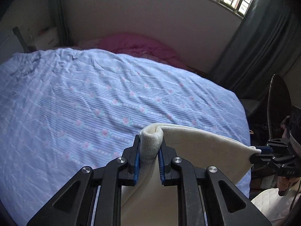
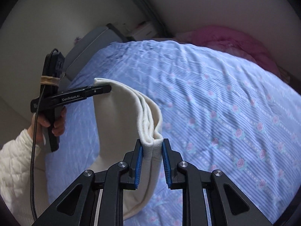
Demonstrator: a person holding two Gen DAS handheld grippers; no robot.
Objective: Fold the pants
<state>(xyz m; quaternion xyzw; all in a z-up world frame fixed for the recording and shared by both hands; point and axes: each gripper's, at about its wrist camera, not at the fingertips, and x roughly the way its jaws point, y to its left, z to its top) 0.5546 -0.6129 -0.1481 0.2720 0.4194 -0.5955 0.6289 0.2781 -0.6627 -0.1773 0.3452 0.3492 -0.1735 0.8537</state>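
Observation:
The cream pants (image 1: 203, 148) hang folded in the air above the bed, stretched between both grippers. My left gripper (image 1: 150, 148) is shut on one ribbed end of the pants. My right gripper (image 2: 152, 148) is shut on the other ribbed end, where several layers (image 2: 148, 113) bunch together. In the left wrist view the right gripper (image 1: 263, 154) pinches the pants' far corner at the right edge. In the right wrist view the left gripper (image 2: 94, 91) clamps the far corner at the left. The lower part of the pants (image 2: 139, 197) droops towards the bed.
The bed (image 1: 94, 98) has a blue striped cover with pink roses. A pink quilt (image 1: 135, 45) lies at its head by the wall. A grey curtain (image 1: 263, 47) and a dark chair (image 1: 278, 101) stand right of the bed. A nightstand (image 1: 47, 39) is at the far left.

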